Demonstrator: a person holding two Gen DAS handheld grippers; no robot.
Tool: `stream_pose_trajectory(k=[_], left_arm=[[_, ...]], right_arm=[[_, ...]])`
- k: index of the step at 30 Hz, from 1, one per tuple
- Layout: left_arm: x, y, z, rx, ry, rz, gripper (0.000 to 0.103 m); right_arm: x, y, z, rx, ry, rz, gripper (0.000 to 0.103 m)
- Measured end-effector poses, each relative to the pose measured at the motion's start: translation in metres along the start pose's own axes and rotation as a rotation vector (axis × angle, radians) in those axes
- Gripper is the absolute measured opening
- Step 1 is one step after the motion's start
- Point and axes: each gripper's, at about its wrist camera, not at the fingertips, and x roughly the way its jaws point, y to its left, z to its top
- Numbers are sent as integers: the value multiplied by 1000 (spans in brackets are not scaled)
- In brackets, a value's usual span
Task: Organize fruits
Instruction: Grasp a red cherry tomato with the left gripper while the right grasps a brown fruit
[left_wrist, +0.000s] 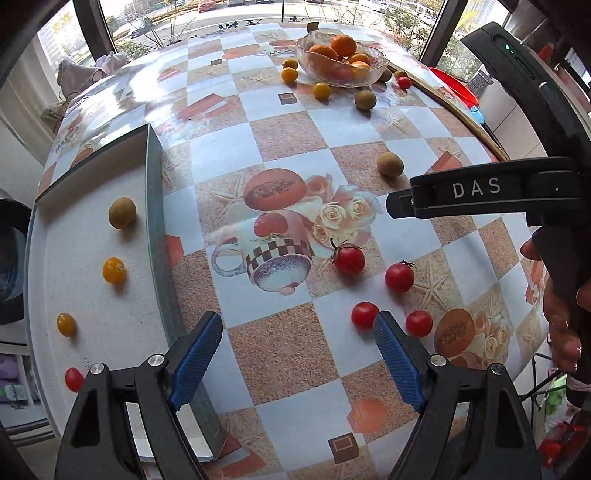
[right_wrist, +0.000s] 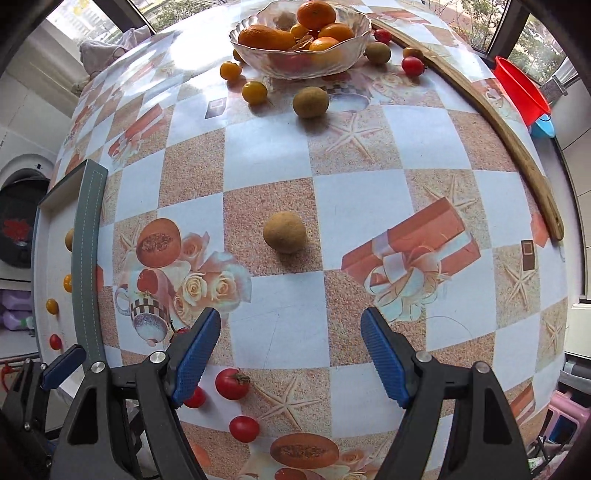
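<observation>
A white tray with a grey rim (left_wrist: 154, 206) lies at the table's left and holds a brown longan (left_wrist: 122, 212), two yellow tomatoes (left_wrist: 113, 270) and a red tomato (left_wrist: 74, 379). Several red cherry tomatoes (left_wrist: 349, 259) lie loose just ahead of my left gripper (left_wrist: 298, 345), which is open and empty. One red tomato (left_wrist: 364, 314) touches its right finger's tip. My right gripper (right_wrist: 291, 341) is open and empty, above the cloth, with a brown longan (right_wrist: 284, 232) ahead of it. Its body shows in the left wrist view (left_wrist: 476, 192).
A glass bowl (right_wrist: 354, 44) of oranges stands at the far side, with yellow tomatoes (right_wrist: 254, 91), longans (right_wrist: 310, 101) and red tomatoes (right_wrist: 412, 65) around it. A wooden strip (right_wrist: 517, 155) runs along the right edge. A red bucket (right_wrist: 521, 90) stands beyond.
</observation>
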Motion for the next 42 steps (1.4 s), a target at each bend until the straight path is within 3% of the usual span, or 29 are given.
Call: stream_pose_trajectory(k=[14, 16, 22, 24, 26, 29, 33, 42], left_arm=[[38, -26, 6, -8, 55, -12, 84], [39, -27, 7, -12, 59, -5, 77], [36, -25, 2, -5, 57, 42, 58], [36, -25, 0, -3, 54, 35, 38], [35, -24, 1, 7, 55, 17, 22], [29, -18, 1, -7, 53, -37, 21], [25, 1, -1, -113, 53, -137, 21], [6, 21, -3, -139, 25, -155, 21]], right_arm=[[10, 5, 25, -84, -49, -23, 81], [13, 10, 29, -101, -53, -31, 78], [15, 26, 35, -161, -72, -73, 47], [15, 27, 35, -170, -76, -72, 31], [14, 25, 35, -163, -78, -61, 28], [14, 22, 36, -139, -76, -30, 28], [9, 10, 28, -113, -62, 4, 28], [-3, 8, 10, -87, -41, 42, 28]])
